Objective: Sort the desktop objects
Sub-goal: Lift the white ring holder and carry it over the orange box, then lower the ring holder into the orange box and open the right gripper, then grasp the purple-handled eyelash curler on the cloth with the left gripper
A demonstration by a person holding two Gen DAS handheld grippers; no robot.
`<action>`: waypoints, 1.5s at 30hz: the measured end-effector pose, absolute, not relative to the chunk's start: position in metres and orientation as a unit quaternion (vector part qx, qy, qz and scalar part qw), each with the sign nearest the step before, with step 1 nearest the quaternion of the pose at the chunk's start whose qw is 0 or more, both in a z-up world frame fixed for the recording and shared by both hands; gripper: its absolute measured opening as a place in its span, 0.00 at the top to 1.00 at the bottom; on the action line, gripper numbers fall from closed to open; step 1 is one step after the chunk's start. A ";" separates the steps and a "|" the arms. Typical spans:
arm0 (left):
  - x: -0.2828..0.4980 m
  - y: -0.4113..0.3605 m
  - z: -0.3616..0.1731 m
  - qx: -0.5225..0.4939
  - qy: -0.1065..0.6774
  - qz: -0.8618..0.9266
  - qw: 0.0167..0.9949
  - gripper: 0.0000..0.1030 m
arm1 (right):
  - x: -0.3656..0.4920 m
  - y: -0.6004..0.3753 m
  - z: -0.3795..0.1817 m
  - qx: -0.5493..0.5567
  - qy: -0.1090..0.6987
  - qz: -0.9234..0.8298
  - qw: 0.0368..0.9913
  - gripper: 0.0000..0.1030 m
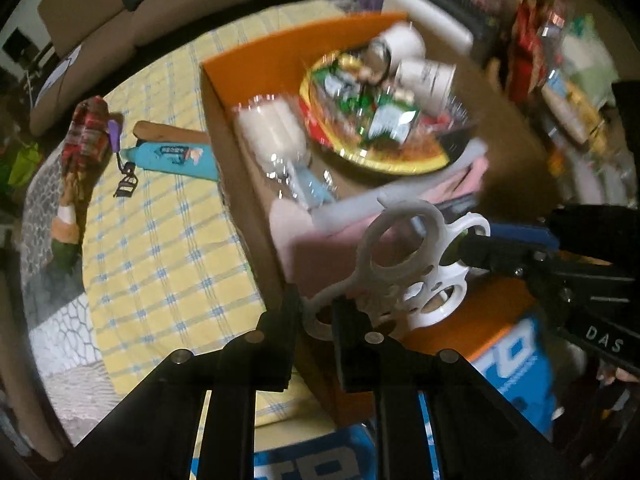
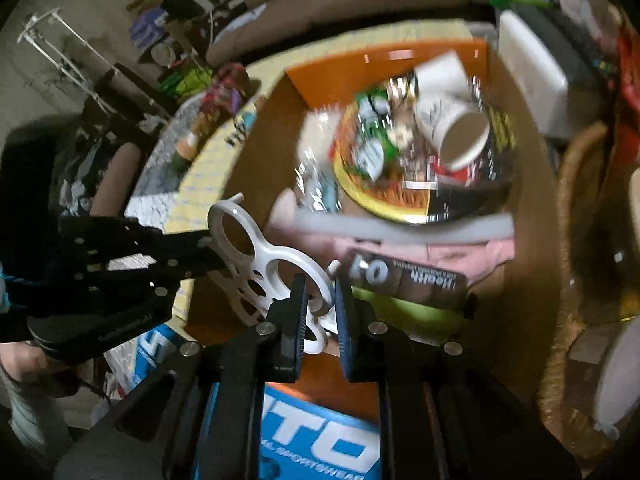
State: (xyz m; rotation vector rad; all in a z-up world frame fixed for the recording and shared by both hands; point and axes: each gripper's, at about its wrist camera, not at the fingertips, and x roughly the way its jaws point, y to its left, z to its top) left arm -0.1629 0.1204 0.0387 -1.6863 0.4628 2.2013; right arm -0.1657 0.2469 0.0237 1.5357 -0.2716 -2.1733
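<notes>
A white plastic ring holder [image 1: 404, 280] with several round holes hangs over an open cardboard box [image 1: 240, 184] with orange flaps. My left gripper [image 1: 316, 320] is shut on one end of it. My right gripper [image 1: 476, 240] comes in from the right, shut on the other end. In the right wrist view the ring holder [image 2: 256, 256] runs from my right gripper [image 2: 320, 304] at bottom centre to my left gripper [image 2: 208, 252] at the left. The box [image 2: 520, 264] lies right below.
The box holds a yellow-rimmed bowl [image 1: 360, 148] of wrappers, paper cups [image 1: 424, 76], a clear bottle [image 1: 276, 128] and pink cloth [image 1: 320, 248]. On the yellow checked tablecloth [image 1: 160, 240] lie a teal tube [image 1: 172, 156] and an eyelash curler [image 1: 126, 184]. A woven basket [image 2: 568, 200] stands right.
</notes>
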 end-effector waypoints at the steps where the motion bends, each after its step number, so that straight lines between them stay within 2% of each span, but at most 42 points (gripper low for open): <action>1: -0.164 0.123 0.033 -0.595 0.173 0.769 0.158 0.80 | -0.169 0.244 0.015 0.565 -0.097 -0.787 0.230 0.87; 3: -0.166 0.127 0.030 -0.596 0.180 0.768 0.153 0.76 | -0.172 0.239 0.008 0.569 -0.088 -0.786 0.227 0.84; 5: -0.165 0.129 0.037 -0.594 0.168 0.771 0.158 0.53 | -0.175 0.233 0.005 0.570 -0.068 -0.789 0.219 0.81; 7: -0.163 0.127 0.046 -0.589 0.147 0.776 0.170 0.44 | -0.175 0.234 0.009 0.560 -0.056 -0.799 0.212 0.71; 8: -0.161 0.126 0.054 -0.582 0.143 0.782 0.170 0.37 | -0.172 0.236 0.014 0.551 -0.050 -0.807 0.209 0.61; 9: -0.160 0.124 0.058 -0.576 0.144 0.787 0.168 0.32 | -0.169 0.239 0.019 0.541 -0.046 -0.814 0.206 0.54; 10: -0.158 0.120 0.065 -0.566 0.143 0.795 0.166 0.30 | -0.166 0.244 0.025 0.532 -0.046 -0.821 0.201 0.53; 15: -0.160 0.083 0.094 -0.540 0.104 0.819 0.162 0.26 | -0.152 0.264 0.049 0.502 -0.070 -0.838 0.201 0.49; 17: -0.168 0.052 0.103 -0.529 0.077 0.832 0.148 0.18 | -0.146 0.263 0.057 0.496 -0.069 -0.841 0.207 0.47; 19: -0.180 0.019 0.107 -0.526 0.040 0.839 0.135 0.16 | -0.143 0.257 0.066 0.489 -0.059 -0.843 0.214 0.46; 21: -0.195 -0.026 0.107 -0.517 -0.016 0.847 0.119 0.13 | -0.142 0.250 0.076 0.481 -0.045 -0.846 0.225 0.44; 25: -0.216 -0.075 0.093 -0.516 -0.047 0.852 0.074 0.08 | -0.149 0.218 0.095 0.470 -0.024 -0.846 0.251 0.43; 27: -0.222 -0.087 0.086 -0.519 -0.045 0.851 0.068 0.07 | -0.152 0.202 0.103 0.462 -0.015 -0.848 0.261 0.35; 28: -0.223 -0.088 0.083 -0.519 -0.035 0.852 0.065 0.03 | -0.154 0.194 0.106 0.458 -0.012 -0.849 0.263 0.32; 29: -0.222 -0.090 0.080 -0.516 -0.020 0.855 0.056 0.00 | -0.157 0.184 0.108 0.454 -0.011 -0.852 0.262 0.24; 30: -0.220 -0.091 0.079 -0.510 -0.012 0.859 0.052 0.00 | -0.158 0.179 0.108 0.451 -0.010 -0.854 0.261 0.14; 32: -0.215 -0.093 0.077 -0.503 -0.004 0.863 0.046 0.00 | -0.160 0.166 0.107 0.443 -0.006 -0.861 0.251 0.00; 45: -0.192 -0.124 0.080 -0.494 -0.014 0.869 0.032 0.00 | -0.166 0.104 0.111 0.443 0.012 -0.864 0.240 0.00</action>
